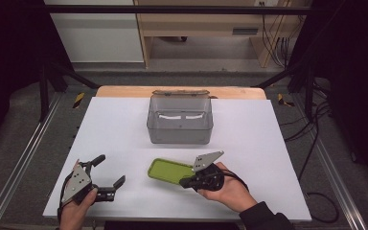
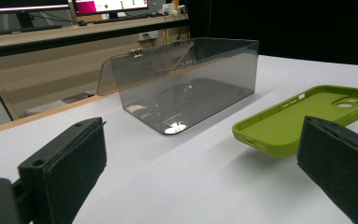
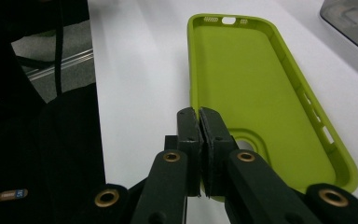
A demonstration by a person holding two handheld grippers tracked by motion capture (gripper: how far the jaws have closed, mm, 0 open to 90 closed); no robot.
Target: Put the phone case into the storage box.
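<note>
Your right claw [image 1: 188, 182] is clamped shut on the near-right edge of the green phone case [image 1: 168, 171], at the end with the camera cut-out. In the right claw view the two pads [image 3: 199, 135] meet on the rim of the case [image 3: 256, 93], and the rest of it runs away from the claw, open side up. In the left claw view the case [image 2: 298, 119] looks tilted, its free end lifted off the bench [image 1: 115, 129] with a shadow beneath it, so you are carrying it rather than resting on it.

Take the clear box [image 1: 180, 120] as your landmark. The case sits nearer to you than the box, just in front of its near wall and slightly to its left, with a strip of bare bench between them. Its long axis lies roughly across the bench, parallel to that near wall, with the free end pointing left, toward your other hand.

Your left claw [image 1: 109, 173] stands wide open, holding nothing, low on the bench and well to the left of the case. From there its pads [image 2: 70, 163] frame both the box [image 2: 186, 84] and the case.

The box lies straight ahead, its lid folded back behind it, so the top is open. I judge the coming move to be forward and up over that near wall; the right hand is the one already in place.
</note>
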